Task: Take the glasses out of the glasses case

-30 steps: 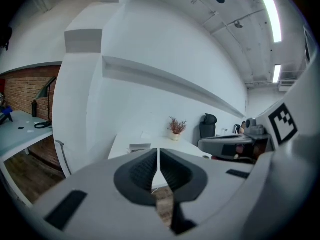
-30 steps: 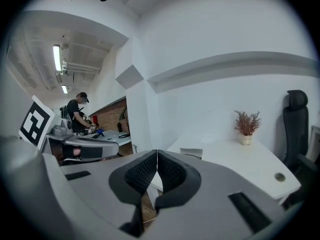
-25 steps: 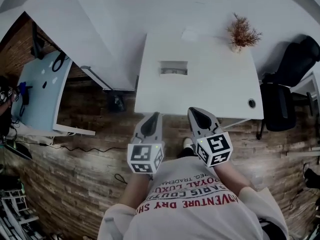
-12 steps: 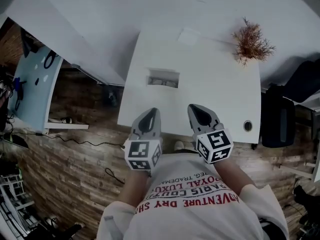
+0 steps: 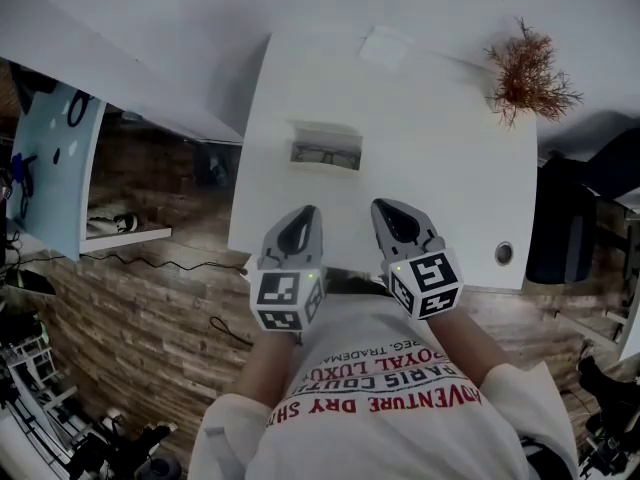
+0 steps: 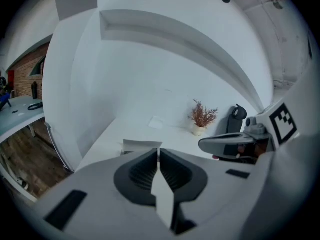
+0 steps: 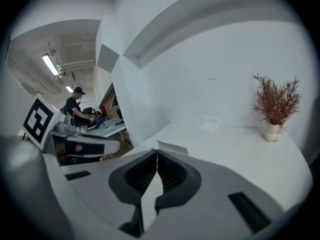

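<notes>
The left gripper (image 5: 303, 218) hangs over the near edge of the white desk (image 5: 450, 168). Its jaws are pressed together with nothing between them, as the left gripper view (image 6: 159, 156) shows. The glasses case (image 5: 326, 148) lies ahead of it, toward the left half of the desk and well apart from both grippers. The case looks open, with something dark inside that is probably the glasses, though it is too small to be sure.

The right gripper (image 5: 390, 216) sits just beside the left one, its jaws (image 7: 156, 159) likewise closed on nothing. A flat white sheet (image 5: 385, 43) lies at the far edge, and a dried plant (image 5: 530, 68) stands at the far right corner.

Nothing of the task appears done yet: the case is untouched, so the reach, the grip on the glasses and the lift out all remain.
</notes>
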A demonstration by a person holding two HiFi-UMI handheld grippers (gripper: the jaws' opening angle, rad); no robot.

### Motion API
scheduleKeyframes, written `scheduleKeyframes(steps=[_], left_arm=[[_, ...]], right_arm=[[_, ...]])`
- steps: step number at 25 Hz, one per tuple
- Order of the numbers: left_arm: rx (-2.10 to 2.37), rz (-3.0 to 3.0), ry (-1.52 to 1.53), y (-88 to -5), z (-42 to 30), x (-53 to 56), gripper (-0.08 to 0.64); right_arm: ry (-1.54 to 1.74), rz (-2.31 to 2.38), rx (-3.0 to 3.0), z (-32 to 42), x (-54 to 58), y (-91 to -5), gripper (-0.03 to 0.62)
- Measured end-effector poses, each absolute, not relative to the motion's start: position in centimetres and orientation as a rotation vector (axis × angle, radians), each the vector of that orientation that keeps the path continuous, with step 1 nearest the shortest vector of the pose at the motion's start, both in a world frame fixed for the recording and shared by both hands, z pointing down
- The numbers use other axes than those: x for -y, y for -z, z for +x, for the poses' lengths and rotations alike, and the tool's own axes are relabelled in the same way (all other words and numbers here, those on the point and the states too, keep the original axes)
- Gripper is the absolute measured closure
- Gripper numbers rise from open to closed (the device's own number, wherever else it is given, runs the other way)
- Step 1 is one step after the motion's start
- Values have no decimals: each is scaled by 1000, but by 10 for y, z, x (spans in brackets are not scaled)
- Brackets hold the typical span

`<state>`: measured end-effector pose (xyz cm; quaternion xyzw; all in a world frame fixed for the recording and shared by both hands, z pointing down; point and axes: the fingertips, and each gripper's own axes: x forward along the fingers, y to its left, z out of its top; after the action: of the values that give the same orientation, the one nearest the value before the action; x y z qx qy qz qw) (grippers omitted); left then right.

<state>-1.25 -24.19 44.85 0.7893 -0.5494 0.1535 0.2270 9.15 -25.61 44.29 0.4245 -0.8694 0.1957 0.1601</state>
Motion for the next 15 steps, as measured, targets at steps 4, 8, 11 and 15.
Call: scheduleKeyframes(steps=[4, 8, 11, 15], left_arm=[[1451, 2174, -453, -469, -20, 268, 541], [1402, 2169, -481, -488, -32, 296, 541], [1365, 2163, -497, -499, -38, 311, 541], [1333, 2142, -512, -513, -45, 323, 541]], right_arm=[[-528, 1194, 2446, 76, 282, -457, 578], [-542, 1137, 2416, 54, 307, -474, 578], [-557, 1074, 2386, 40, 324, -490, 578], [-579, 980, 2313, 26, 339, -514, 577]])
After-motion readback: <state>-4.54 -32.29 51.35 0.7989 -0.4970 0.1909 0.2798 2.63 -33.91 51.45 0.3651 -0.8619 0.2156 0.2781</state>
